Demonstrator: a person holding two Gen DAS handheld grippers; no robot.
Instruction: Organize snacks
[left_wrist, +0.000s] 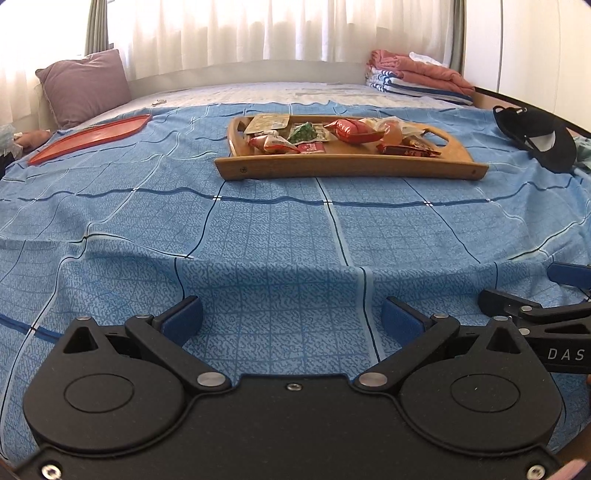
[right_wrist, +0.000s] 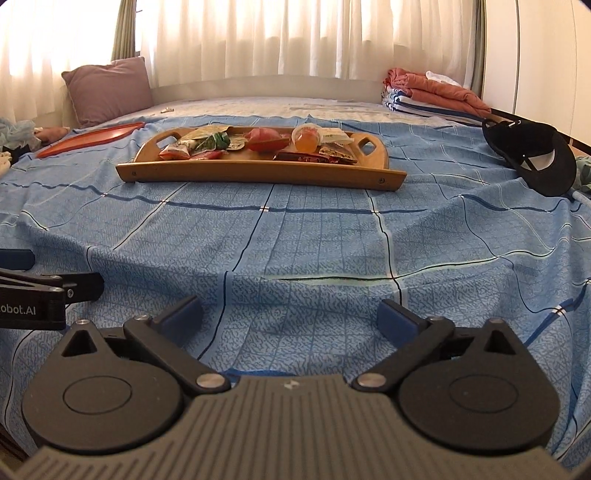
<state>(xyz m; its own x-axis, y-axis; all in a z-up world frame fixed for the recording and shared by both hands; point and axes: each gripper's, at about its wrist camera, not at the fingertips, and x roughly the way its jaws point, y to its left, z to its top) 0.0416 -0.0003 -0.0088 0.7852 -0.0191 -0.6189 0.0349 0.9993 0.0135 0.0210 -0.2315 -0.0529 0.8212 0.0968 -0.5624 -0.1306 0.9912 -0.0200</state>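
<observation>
Both grippers sit low over the near edge of the bed, side by side and level. The left gripper has its blue pads spread wide with only bedsheet between them; it grips nothing. The right gripper stands the same: jaws wide, nothing held. Each shows at the edge of the other's view, so they are close neighbours, and neither touches any snack.

The snacks all lie together in the wooden tray, which rests flat on the sheet well ahead of both claws, a little right of the left claw's line and a little left of the right claw's. Within the tray I note a green packet, a red packet, a dark red bar nearest the right handle, and a clear orange-tinted cup. They lie loose and overlapping, not in rows.

A flat red tray lies far ahead and to the left of the left claw, apart from the wooden one; I see nothing on it. It may be there as a second sorting place, though that is my judgement only. A black cap lies far ahead to the right, a purple pillow and folded towels beyond.

Assessment: this would fit snacks gathered into the tray, or snacks waiting to be sorted out of it. The wide jaws and the pulled-back stance suit either.
</observation>
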